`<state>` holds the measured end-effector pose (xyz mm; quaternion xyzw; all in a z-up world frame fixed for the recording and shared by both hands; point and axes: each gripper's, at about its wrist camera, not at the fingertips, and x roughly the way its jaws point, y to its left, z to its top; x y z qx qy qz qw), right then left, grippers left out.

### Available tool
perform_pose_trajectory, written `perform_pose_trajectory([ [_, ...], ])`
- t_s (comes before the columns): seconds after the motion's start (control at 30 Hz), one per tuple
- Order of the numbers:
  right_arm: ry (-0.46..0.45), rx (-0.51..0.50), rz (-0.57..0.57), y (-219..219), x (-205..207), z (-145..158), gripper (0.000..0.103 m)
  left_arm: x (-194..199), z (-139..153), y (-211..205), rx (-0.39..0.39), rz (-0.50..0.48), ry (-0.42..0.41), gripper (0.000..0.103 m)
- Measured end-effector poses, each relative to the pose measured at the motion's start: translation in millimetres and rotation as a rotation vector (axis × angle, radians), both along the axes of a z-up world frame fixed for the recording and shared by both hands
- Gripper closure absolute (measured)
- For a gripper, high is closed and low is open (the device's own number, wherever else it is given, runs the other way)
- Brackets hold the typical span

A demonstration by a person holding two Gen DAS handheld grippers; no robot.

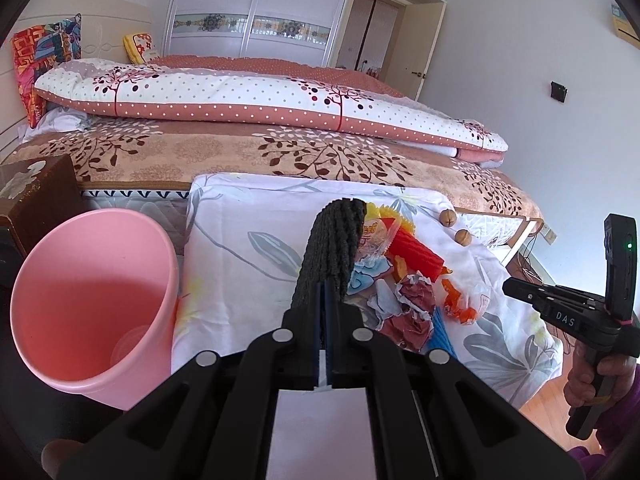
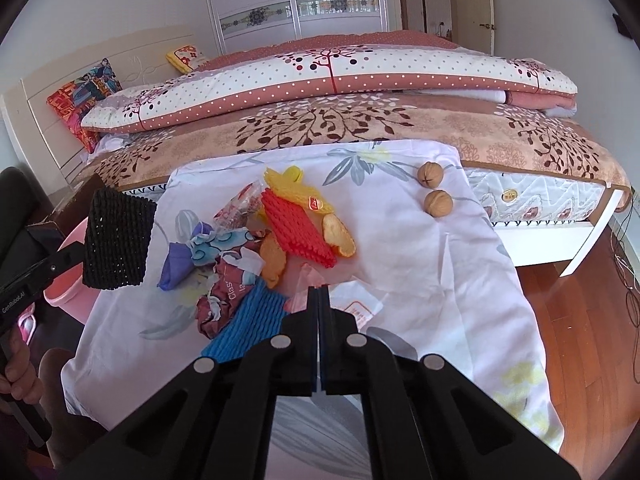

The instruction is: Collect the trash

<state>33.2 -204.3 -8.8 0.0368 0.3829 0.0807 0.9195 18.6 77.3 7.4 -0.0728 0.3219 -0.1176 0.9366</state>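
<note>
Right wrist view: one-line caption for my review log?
Left gripper holds black foam net beside trash pile on floral cloth; right gripper shut, empty.

A home bedroom: made bed (image 1: 280, 152) with quilt (image 2: 320, 76), sliding-door wardrobe (image 1: 256, 12) behind.

Materials and finishes: bedside trash pile

Black foam net sleeve (image 1: 334, 248), matt, open-mesh, rough; red foam net (image 2: 298, 226) and blue foam net (image 2: 250, 316), same ribbed mesh. Pink bin (image 1: 92, 300), smooth plastic, faint sheen. Tablecloth (image 2: 420, 248), thin printed cloth, creased. Crumpled wrapper (image 2: 224, 292), torn printed paper. Clear bag (image 2: 240, 208), glossy film. Walnuts (image 2: 430, 174), rough woody shells. Left gripper (image 1: 325, 292), matt black plastic, metal rivets. Floor (image 2: 592, 300), glossy wood.
</note>
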Motion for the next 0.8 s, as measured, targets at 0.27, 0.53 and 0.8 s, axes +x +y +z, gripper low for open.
perform_pose_trajectory([
  [0.27, 0.061, 0.067, -0.009, -14, 22, -17, 0.034, -5, -1, 6, -0.008, 0.004, 0.01, 0.102],
  [0.53, 0.153, 0.069, -0.007, -6, 40, -45, 0.087, -5, 1, 5, -0.012, -0.003, -0.005, 0.102],
  [0.8, 0.0, 0.045, 0.062, 16, 23, 9, 0.098, -9, 13, 18, -0.031, 0.014, -0.051, 0.102],
])
